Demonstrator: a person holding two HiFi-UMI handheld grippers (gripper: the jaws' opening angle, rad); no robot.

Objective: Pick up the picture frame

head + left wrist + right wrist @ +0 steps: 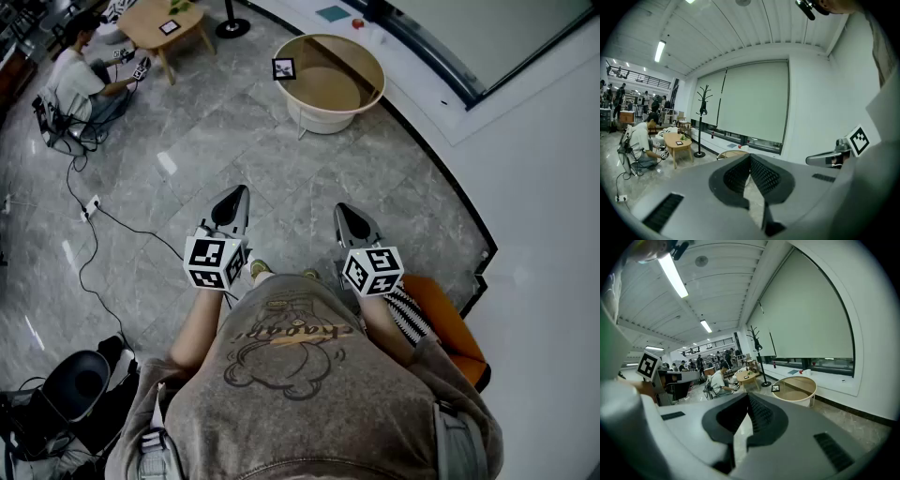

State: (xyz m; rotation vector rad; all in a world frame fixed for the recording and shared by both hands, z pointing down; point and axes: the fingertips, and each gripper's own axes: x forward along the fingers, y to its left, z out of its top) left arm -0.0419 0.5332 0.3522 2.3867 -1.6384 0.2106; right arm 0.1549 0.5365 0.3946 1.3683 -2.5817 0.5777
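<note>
A small black picture frame (283, 68) stands on the near rim of a round cream side table (375, 70), far ahead of me; the right gripper view shows the frame (776, 388) on that table (801, 380) too. Held at waist height over the marble floor, my left gripper (239, 192) and right gripper (343, 210) point forward, well short of the table. Both are shut with nothing between the pads, as the left gripper (750, 154) and right gripper (748, 394) show in their own views.
A person (80, 82) sits at the far left beside a low wooden table (150, 33) bearing another small frame (169, 27). Cables (94, 246) trail over the floor at left. An orange seat (455, 323) is at my right, a coat stand base (232, 28) is far ahead.
</note>
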